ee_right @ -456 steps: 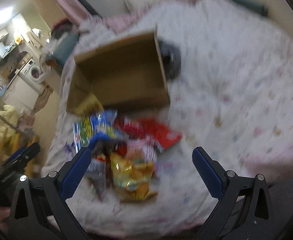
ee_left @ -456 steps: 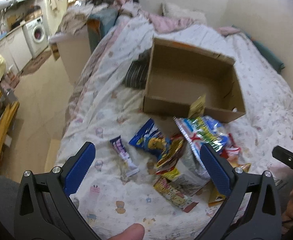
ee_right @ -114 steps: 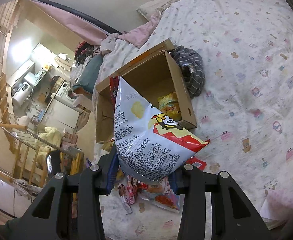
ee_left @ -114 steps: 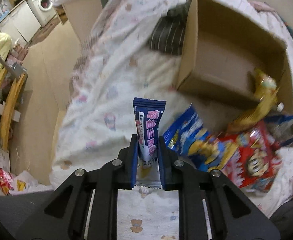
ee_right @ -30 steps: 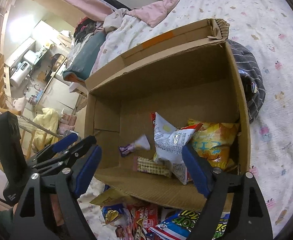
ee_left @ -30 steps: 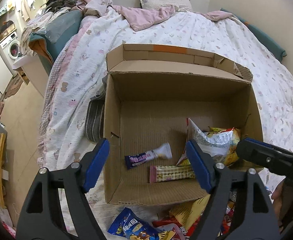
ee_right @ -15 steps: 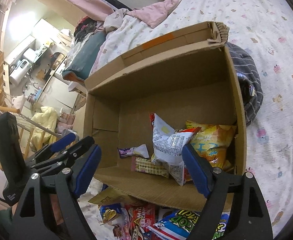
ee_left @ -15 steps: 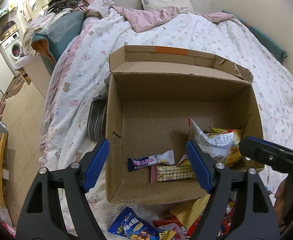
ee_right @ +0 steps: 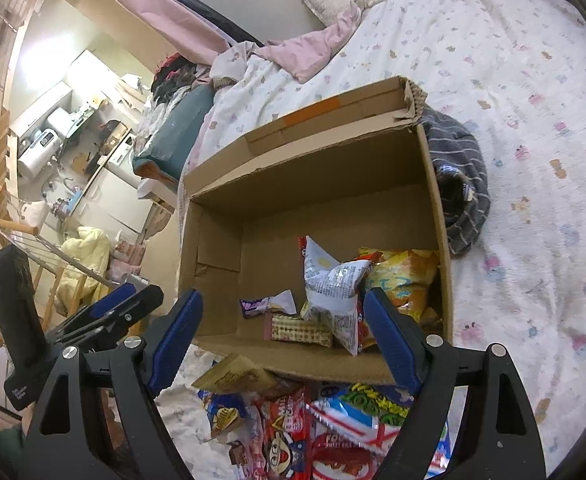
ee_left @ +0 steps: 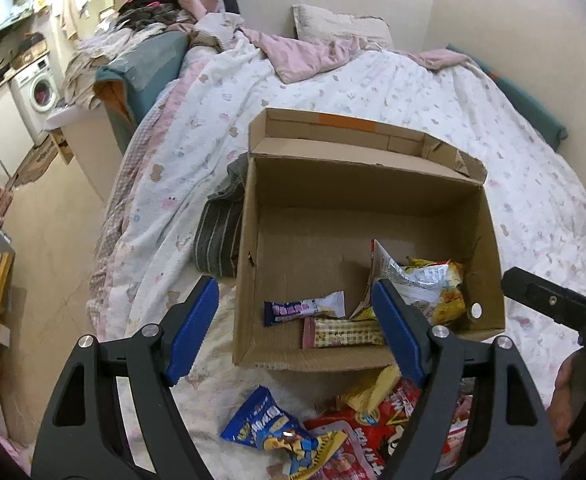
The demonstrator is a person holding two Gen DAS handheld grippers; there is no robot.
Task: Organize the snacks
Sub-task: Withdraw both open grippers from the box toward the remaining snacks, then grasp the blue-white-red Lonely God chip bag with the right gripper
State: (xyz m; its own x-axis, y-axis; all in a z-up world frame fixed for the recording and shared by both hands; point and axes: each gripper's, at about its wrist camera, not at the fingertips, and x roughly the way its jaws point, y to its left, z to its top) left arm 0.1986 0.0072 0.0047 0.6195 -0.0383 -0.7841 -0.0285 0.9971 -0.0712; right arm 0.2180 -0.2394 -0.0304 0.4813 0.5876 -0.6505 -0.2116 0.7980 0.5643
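Note:
An open cardboard box [ee_left: 317, 360] [ee_right: 209, 248] sits on the bed. Inside it lie a purple snack stick [ee_left: 303, 309] [ee_right: 267, 303], a checkered bar [ee_left: 343, 333] [ee_right: 299, 329], a silver chip bag [ee_left: 407, 276] [ee_right: 333, 286] and a yellow bag [ee_right: 403, 276]. Loose snacks lie in front of the box: a blue bag [ee_left: 269, 436], red packets [ee_left: 353, 452] [ee_right: 289, 432]. My left gripper [ee_left: 293, 330] is open and empty over the box's near edge. My right gripper [ee_right: 281, 336] is open and empty, also at the near edge.
A striped grey cloth [ee_left: 217, 232] [ee_right: 459, 184] lies against the box's side. The bed's left edge drops to the floor [ee_left: 49, 240]. Pillows and a pink blanket [ee_left: 313, 48] lie at the head. The other gripper shows in each view [ee_left: 553, 308] [ee_right: 105, 312].
Both grippers have pulled back a little from the box, still open. The purple stick that the left gripper held 3.8 s ago and the chip bag from the right gripper now lie in the box.

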